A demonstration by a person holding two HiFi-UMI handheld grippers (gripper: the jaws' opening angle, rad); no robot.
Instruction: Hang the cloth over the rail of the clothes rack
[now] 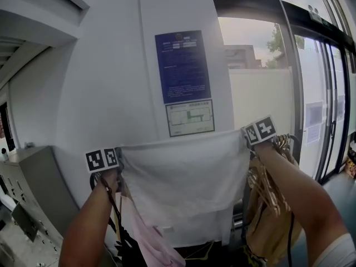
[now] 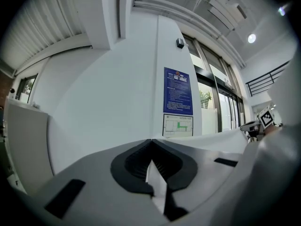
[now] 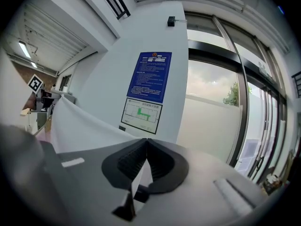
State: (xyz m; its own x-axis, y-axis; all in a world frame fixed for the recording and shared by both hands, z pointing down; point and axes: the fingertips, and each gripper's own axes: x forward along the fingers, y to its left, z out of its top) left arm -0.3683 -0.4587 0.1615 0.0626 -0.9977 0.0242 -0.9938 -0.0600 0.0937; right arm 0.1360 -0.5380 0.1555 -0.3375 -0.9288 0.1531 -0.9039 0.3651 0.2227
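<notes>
Light and limp, the white cloth (image 1: 186,177) hangs spread at the centre of the head view, the left gripper (image 1: 117,161) at its 10 o'clock and the right gripper (image 1: 246,133) at its 2 o'clock, each with jaws pinched together on a top corner, probably the best hold.

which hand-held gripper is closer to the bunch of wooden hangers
Right. The right hand-held gripper grips the cloth corner just above the wooden hangers; the left hand-held gripper holds the opposite corner, across the cloth from them.
</notes>
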